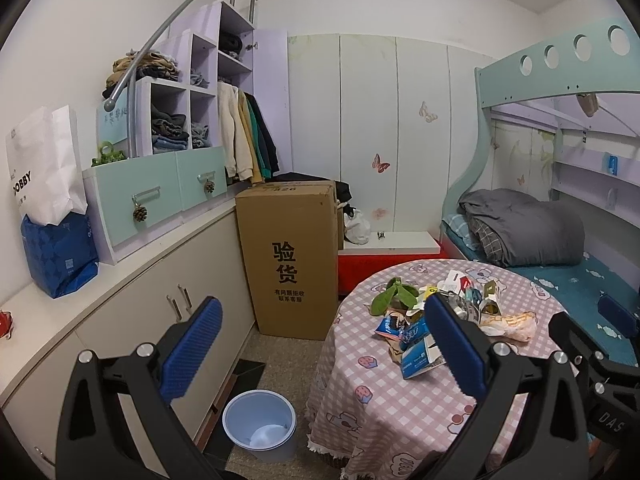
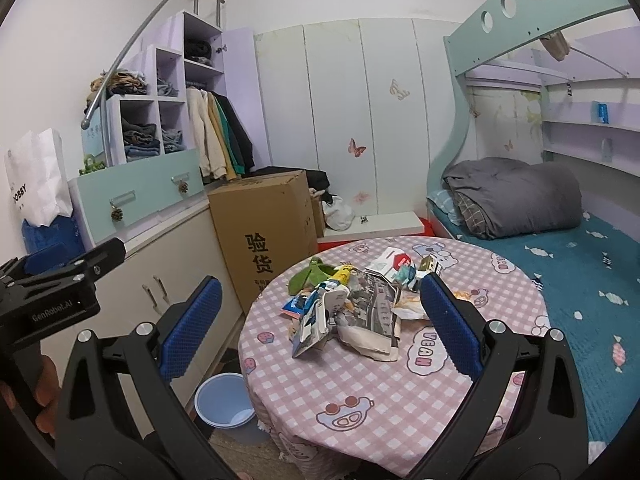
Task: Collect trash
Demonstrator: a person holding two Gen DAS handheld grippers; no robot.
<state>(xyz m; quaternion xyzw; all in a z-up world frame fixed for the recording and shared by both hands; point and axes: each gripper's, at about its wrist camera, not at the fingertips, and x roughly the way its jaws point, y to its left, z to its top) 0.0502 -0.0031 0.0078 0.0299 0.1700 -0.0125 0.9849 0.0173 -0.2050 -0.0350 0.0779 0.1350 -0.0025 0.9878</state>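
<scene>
Both grippers — left (image 1: 324, 354) and right (image 2: 320, 330) — gape wide and empty. Trash (image 2: 352, 300) lies heaped mid-table (image 2: 360, 392); the bin (image 1: 260, 424) stands on the floor at its left. Best start with an edge piece, pinching low — loose wrappers slip.

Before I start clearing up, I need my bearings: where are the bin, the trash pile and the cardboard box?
Bin (image 1: 260, 426): left wrist view, on its inner wall.
Trash pile (image 2: 360, 312): right wrist view, on the crumpled paper at its middle.
Cardboard box (image 1: 286, 256): left wrist view, on its printed front face.
</scene>
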